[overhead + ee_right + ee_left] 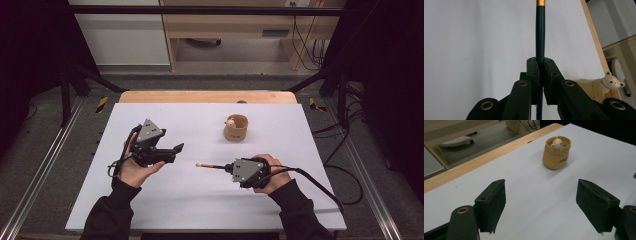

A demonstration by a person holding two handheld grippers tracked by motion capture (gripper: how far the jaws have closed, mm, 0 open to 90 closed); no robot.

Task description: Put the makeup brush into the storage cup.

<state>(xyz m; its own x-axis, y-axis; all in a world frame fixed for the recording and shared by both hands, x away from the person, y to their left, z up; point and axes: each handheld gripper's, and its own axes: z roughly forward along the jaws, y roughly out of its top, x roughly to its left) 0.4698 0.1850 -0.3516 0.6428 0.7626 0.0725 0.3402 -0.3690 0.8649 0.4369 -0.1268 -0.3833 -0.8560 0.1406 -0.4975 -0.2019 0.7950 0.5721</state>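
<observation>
A slim stick (212,166) with a dark shaft, a gold band and a pale tip lies level above the white table (200,205), pointing left. My right gripper (228,168) is shut on its shaft; in the right gripper view the shaft (540,32) runs straight up from between the pressed pads of that gripper (540,63). My left gripper (175,152) hovers to the left of the tip, open and holding nothing. Its jaws stand wide apart in the left gripper view (540,183). A tan cup (236,130) with a small bear figure (556,143) in it stands behind the stick.
The tan cup (556,155) lies ahead of the left jaws, and the cup (589,87) shows beside the right jaws. A wooden strip (207,96) borders the table's far edge. Black frame rails (45,165) run along both sides, with cables at the right.
</observation>
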